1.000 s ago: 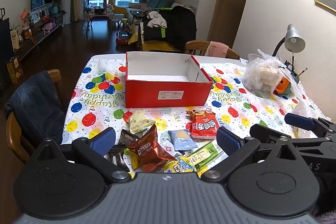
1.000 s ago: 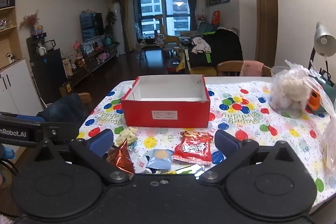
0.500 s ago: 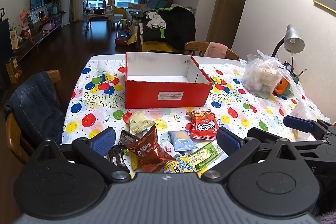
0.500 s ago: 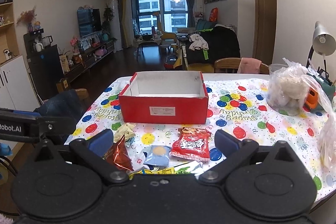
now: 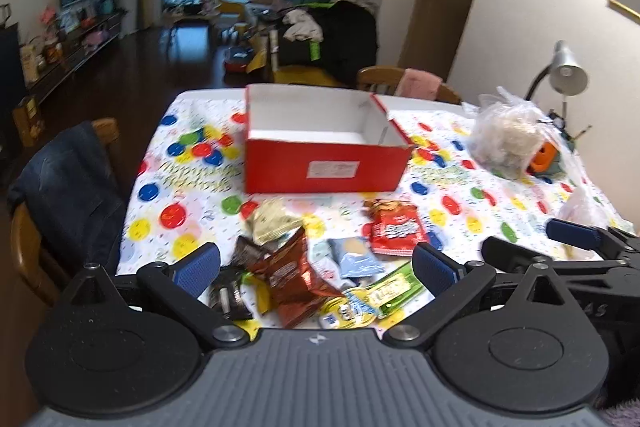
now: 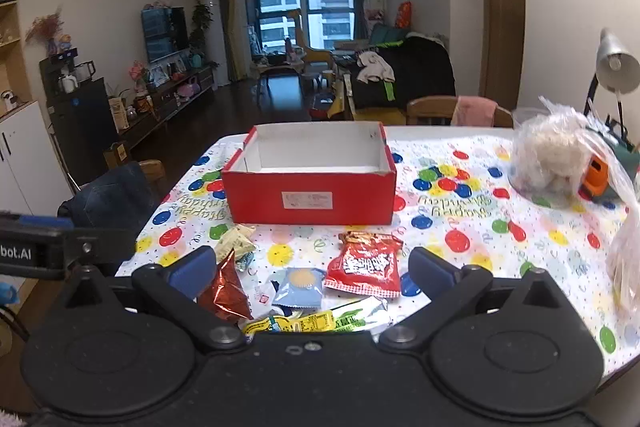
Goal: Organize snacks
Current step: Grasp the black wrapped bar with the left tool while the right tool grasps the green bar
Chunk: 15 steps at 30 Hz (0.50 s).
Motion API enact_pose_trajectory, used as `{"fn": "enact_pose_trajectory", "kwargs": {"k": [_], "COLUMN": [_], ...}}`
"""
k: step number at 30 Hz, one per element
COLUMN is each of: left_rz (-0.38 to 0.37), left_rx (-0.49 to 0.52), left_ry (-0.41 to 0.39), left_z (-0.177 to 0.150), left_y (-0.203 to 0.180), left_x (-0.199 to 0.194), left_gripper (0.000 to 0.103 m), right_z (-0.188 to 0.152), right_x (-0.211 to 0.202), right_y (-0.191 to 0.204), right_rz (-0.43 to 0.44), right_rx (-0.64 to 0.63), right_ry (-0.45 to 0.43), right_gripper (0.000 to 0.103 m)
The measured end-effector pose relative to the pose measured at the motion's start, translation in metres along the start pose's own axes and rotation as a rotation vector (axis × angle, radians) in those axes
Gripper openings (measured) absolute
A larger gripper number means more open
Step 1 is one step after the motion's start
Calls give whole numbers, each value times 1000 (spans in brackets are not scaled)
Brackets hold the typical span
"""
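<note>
An open red box [image 5: 324, 163] [image 6: 310, 193], white inside and with nothing in it, stands mid-table. In front of it lie several snack packets: a red packet [image 5: 396, 229] [image 6: 366, 265], a brown foil bag [image 5: 296, 277] [image 6: 226, 293], a pale blue packet [image 5: 354, 257] [image 6: 298, 287], a cream packet [image 5: 270, 221] [image 6: 236, 243], a green-yellow bar [image 5: 384, 293] [image 6: 320, 321] and a dark packet [image 5: 232, 293]. My left gripper [image 5: 316, 267] is open above the pile. My right gripper [image 6: 312, 269] is open above it too, and shows in the left wrist view [image 5: 572, 233].
A balloon-print cloth [image 6: 472, 227] covers the table. A clear plastic bag of pale food [image 5: 506, 137] [image 6: 554, 157] and an orange object [image 6: 596, 175] sit at the right by a desk lamp [image 5: 566, 75]. A chair with a dark jacket [image 5: 68, 187] stands at the left edge.
Both grippers have moved forward and a little lower toward the snack pile, so the box and packets look closer. Nothing on the table has moved.
</note>
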<state>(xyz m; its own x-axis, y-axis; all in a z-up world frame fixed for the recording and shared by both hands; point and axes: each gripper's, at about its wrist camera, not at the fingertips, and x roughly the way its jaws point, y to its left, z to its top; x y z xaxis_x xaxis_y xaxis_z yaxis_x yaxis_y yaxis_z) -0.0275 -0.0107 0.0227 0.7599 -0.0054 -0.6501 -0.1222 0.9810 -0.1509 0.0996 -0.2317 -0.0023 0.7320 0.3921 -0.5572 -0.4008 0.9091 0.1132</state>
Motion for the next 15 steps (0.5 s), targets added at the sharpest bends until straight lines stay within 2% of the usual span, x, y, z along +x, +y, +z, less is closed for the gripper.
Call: {"fn": "enact_pose_trajectory", "kwargs": {"k": [10, 15], "left_rz": [19, 31], "left_rx": [-67, -160], "left_ry": [98, 185], "left_z": [-3, -4], "left_y": [29, 54], "left_x": [37, 64], "left_gripper": [103, 103], "right_z": [-3, -8], "right_x": [32, 64], "right_y": [-18, -40], "right_rz": [-40, -66], "right_rx": [55, 158], "right_ry": [122, 249], "right_gripper": [100, 96]}}
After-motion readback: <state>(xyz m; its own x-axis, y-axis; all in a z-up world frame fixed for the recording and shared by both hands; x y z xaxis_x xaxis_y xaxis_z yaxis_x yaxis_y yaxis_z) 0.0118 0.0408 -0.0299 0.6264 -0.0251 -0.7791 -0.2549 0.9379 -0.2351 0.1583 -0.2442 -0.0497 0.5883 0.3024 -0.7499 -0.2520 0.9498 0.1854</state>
